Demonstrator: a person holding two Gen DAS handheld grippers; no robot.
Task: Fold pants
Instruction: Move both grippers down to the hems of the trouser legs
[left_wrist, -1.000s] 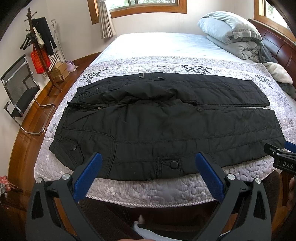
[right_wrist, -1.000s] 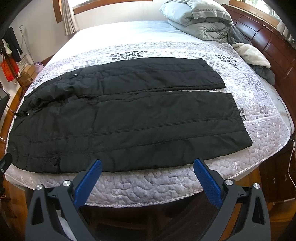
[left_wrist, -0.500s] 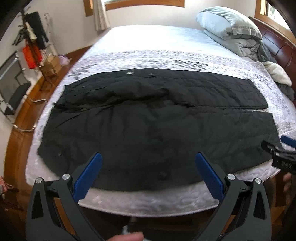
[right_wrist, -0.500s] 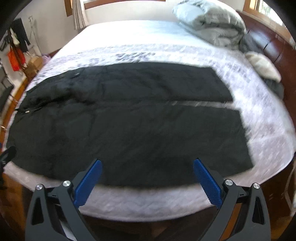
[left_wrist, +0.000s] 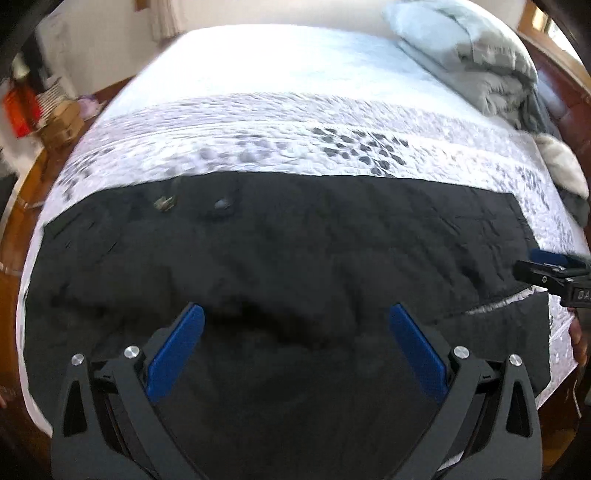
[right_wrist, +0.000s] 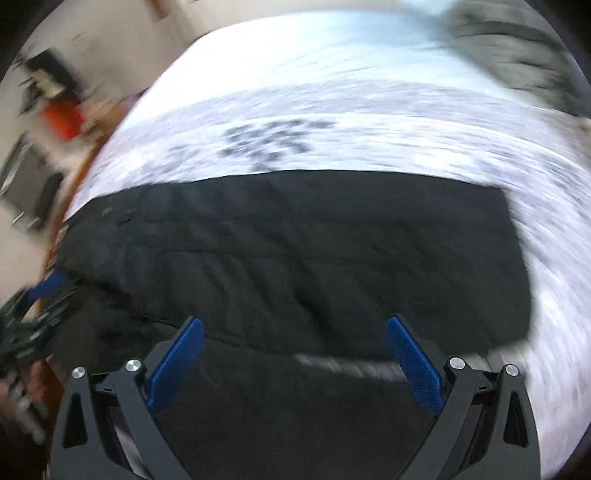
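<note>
Black padded pants (left_wrist: 295, 251) lie flat across the bed, waist to the left and legs to the right, with a narrow gap between the two legs. They also fill the right wrist view (right_wrist: 295, 258), which is blurred. My left gripper (left_wrist: 295, 328) is open and empty above the waist and hip part. My right gripper (right_wrist: 295, 339) is open and empty above the legs, near the gap. Its tip shows at the right edge of the left wrist view (left_wrist: 546, 275). The left gripper shows blurred at the left edge of the right wrist view (right_wrist: 33, 306).
The bed has a quilted white and grey cover (left_wrist: 295, 122). Folded grey bedding (left_wrist: 476, 55) lies at the far right by the wooden headboard (left_wrist: 561, 88). Boxes and a red item (left_wrist: 40, 110) stand on the floor at the left.
Both grippers have moved forward and down over the pants, so the near bed edge has left both views. Both stay open.
</note>
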